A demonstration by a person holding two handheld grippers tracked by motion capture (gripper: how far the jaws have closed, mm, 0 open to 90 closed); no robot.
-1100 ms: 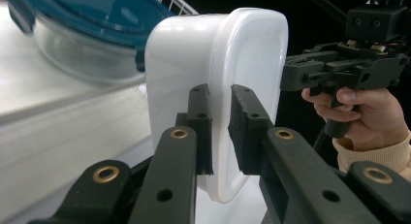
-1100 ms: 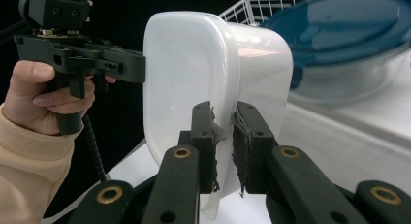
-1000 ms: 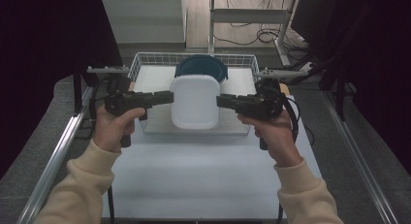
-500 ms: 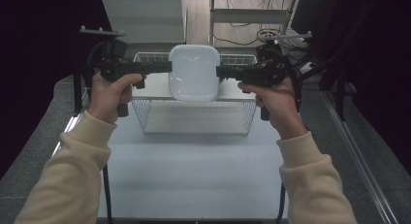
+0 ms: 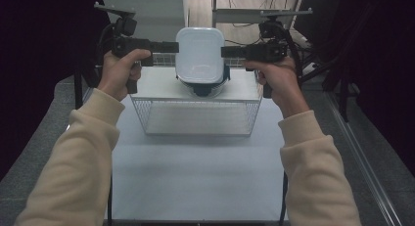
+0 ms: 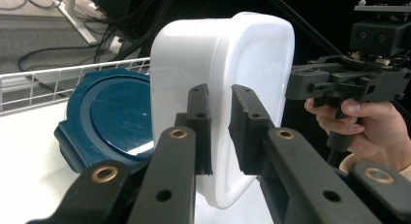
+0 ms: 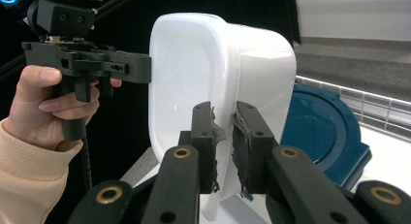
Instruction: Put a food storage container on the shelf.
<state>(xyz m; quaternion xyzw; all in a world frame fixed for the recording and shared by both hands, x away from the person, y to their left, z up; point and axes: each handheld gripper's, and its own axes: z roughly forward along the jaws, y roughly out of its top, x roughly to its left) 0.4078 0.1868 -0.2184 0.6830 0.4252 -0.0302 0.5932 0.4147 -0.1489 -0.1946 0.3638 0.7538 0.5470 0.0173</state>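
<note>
A white plastic tub (image 5: 199, 54) with rounded corners hangs in the air above the wire basket (image 5: 195, 119), its open side turned toward the high camera. My left gripper (image 5: 175, 47) is shut on the tub's left rim (image 6: 219, 132) and my right gripper (image 5: 224, 52) is shut on its right rim (image 7: 224, 151). Under the tub, a dark blue round lid (image 5: 203, 88) lies on the white board (image 5: 156, 84); the same dark blue lid (image 6: 109, 120) shows behind the tub (image 7: 317, 129) in both gripper views.
The white board rests across the basket's top. White tabletop (image 5: 195, 177) spreads in front of the basket, with metal rails (image 5: 362, 167) along its sides. Cables and a stand (image 5: 259, 13) sit beyond the far edge.
Both grippers have lifted the white tub up off the board and away from me. The blue lid, hidden under it before, now shows on the board.
</note>
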